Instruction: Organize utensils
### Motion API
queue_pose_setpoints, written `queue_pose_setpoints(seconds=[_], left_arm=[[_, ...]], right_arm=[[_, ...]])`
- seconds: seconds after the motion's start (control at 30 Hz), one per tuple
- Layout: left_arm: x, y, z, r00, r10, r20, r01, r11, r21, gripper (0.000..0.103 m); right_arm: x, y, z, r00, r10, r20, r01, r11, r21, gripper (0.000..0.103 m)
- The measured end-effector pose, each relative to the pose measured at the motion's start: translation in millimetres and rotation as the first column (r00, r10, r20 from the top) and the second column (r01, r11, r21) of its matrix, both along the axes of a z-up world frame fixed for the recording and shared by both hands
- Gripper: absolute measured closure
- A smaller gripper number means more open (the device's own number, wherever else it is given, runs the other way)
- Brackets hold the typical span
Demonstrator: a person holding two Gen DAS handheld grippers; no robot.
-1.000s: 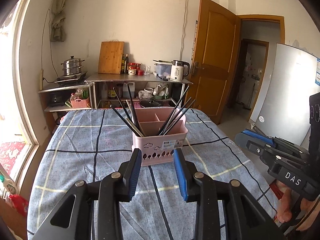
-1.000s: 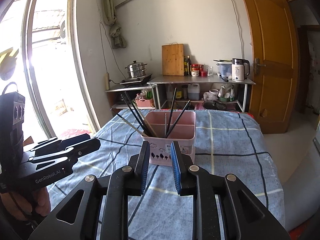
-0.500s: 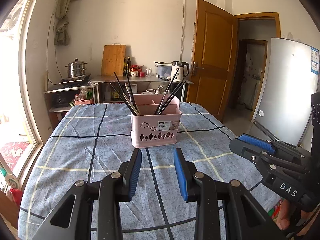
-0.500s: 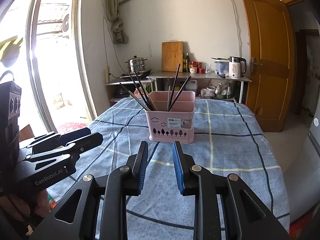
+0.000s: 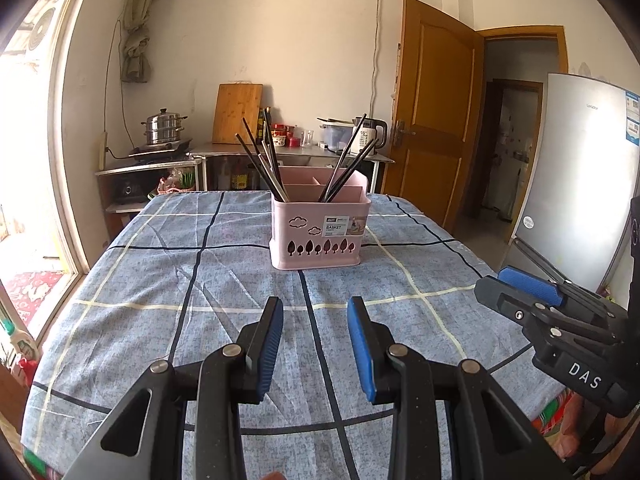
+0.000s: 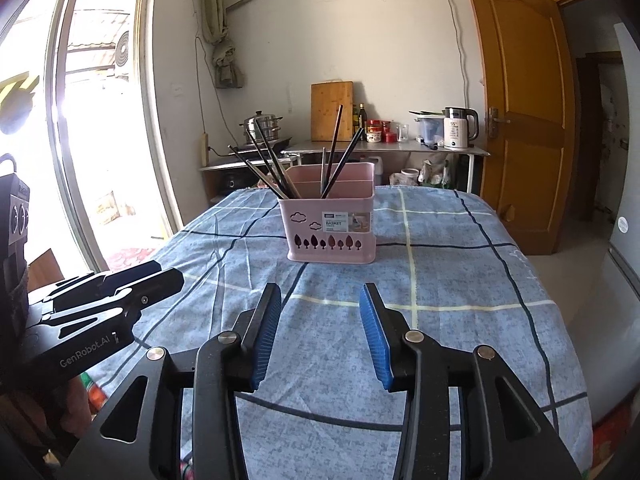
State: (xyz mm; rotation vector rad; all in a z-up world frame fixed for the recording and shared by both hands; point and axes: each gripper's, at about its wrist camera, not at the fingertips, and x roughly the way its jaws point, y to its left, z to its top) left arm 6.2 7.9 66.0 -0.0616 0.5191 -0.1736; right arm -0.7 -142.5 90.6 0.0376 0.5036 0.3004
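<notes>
A pink utensil basket (image 5: 318,226) stands upright in the middle of the table; it also shows in the right wrist view (image 6: 331,216). Several dark chopsticks (image 5: 260,162) lean out of its left compartment and a few more chopsticks (image 5: 349,160) out of its right one. My left gripper (image 5: 315,308) is open and empty, low over the cloth, well short of the basket. My right gripper (image 6: 320,298) is open and empty, also short of the basket. Each gripper appears at the edge of the other's view, the right gripper (image 5: 520,292) and the left gripper (image 6: 132,280).
A blue checked cloth (image 5: 160,280) covers the table. A metal counter (image 5: 288,152) behind it holds a cutting board, jars and a kettle (image 5: 372,136). A steamer pot (image 5: 164,130) sits at the left. A wooden door (image 5: 436,120) and a fridge (image 5: 580,176) are at the right.
Both grippers have drawn back from the basket and dropped lower, so the basket looks smaller and farther. The right gripper's jaws have opened wider.
</notes>
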Motion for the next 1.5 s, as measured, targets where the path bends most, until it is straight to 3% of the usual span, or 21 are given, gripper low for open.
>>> queue_pose_setpoints(seconds=[1.5], left_arm=[[-5.7,-4.3,-4.9,1.0,-0.021,0.013,0.021,0.999,0.026,0.07]], right_arm=[[-9.1,-5.6,4.2,1.0,-0.027,0.016,0.027,1.0,-0.006,0.061]])
